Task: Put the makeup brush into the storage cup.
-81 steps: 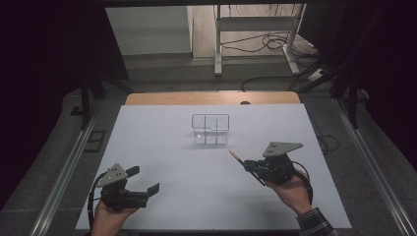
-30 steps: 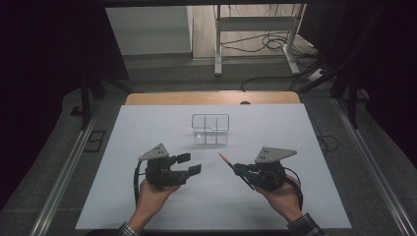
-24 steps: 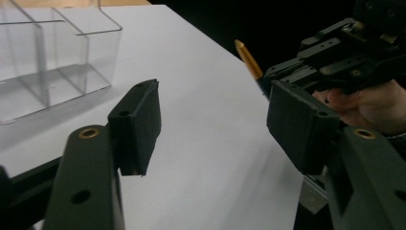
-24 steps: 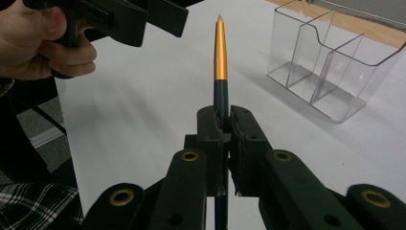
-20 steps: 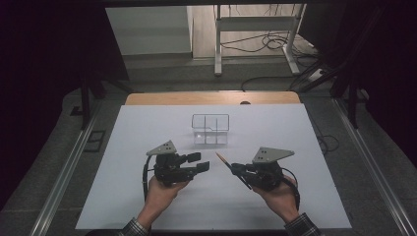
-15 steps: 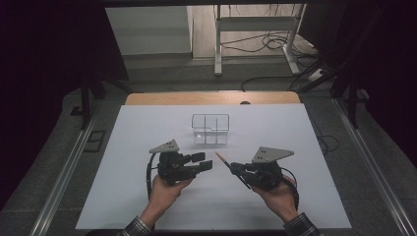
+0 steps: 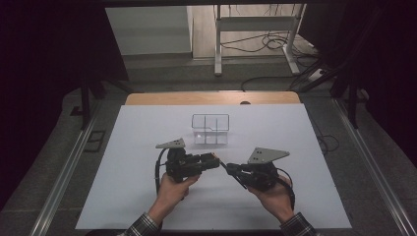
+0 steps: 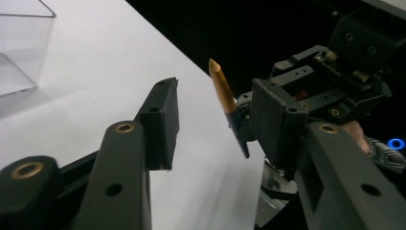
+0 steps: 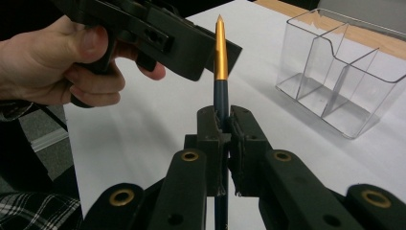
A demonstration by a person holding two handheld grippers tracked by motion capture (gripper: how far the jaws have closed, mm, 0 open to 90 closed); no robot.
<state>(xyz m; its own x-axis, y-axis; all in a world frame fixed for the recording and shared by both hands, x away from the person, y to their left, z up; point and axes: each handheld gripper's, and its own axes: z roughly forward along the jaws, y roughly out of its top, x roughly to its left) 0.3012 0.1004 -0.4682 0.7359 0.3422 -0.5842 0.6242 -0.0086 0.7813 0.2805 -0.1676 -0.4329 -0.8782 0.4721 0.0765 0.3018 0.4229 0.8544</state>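
Left hand-held gripper (image 8: 210, 129) nearer slim gold-tipped pen (image 9: 220, 52)

The clear box (image 7: 210, 129) stands on the table (image 7: 123, 187), behind both grippers.

My table (image 7: 147, 196) wears a white sheet across nearly all its top, with 1 strip of bare wood along the far edge. A clear plastic organizer (image 7: 210, 129) with compartments stands on the white, toward the far side.
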